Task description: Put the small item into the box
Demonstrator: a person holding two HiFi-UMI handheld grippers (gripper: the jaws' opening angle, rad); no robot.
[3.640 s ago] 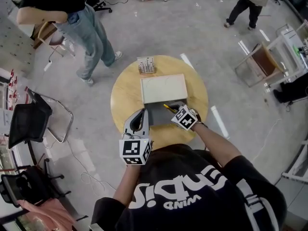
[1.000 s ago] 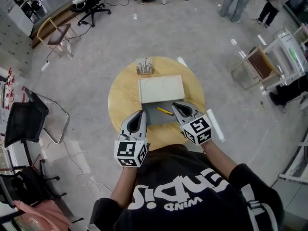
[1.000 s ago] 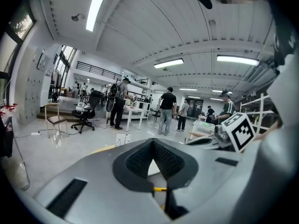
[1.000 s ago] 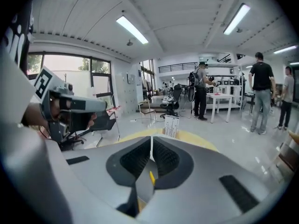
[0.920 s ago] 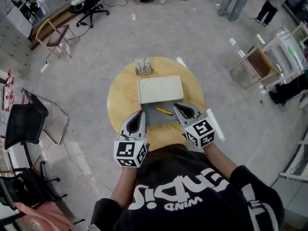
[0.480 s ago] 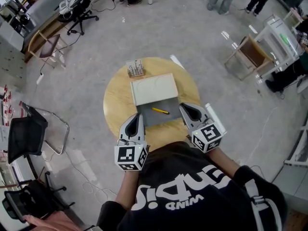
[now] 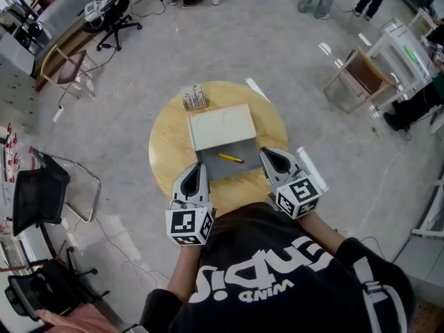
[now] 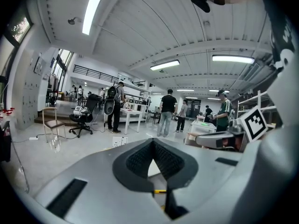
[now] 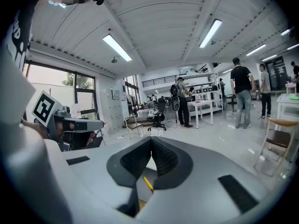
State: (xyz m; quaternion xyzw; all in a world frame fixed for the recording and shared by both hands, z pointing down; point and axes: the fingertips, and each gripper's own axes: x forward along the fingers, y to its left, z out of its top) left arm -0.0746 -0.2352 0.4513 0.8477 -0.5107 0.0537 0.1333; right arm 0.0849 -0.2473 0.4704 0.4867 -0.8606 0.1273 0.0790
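A thin yellow pencil-like item (image 7: 229, 158) lies inside the grey open box (image 7: 216, 171) on the round wooden table (image 7: 166, 150). The box's white lid (image 7: 222, 125) lies folded back on the far side. My left gripper (image 7: 199, 166) is shut and empty at the box's near left corner. The right gripper (image 7: 268, 153) is shut and empty just off the box's right edge. In the left gripper view the shut gripper (image 8: 153, 141) points past the yellow item (image 8: 160, 191). Below the shut right gripper (image 9: 152, 139) the yellow item (image 9: 148, 184) also shows.
A small rack of upright pieces (image 7: 193, 97) stands at the table's far left edge. Chairs (image 7: 361, 76) and a black office chair (image 7: 38, 193) stand on the floor around the table. People stand far off.
The right gripper, which was at the yellow item over the box, has pulled back to the box's right side. The item now lies alone in the box. The left gripper has barely moved.
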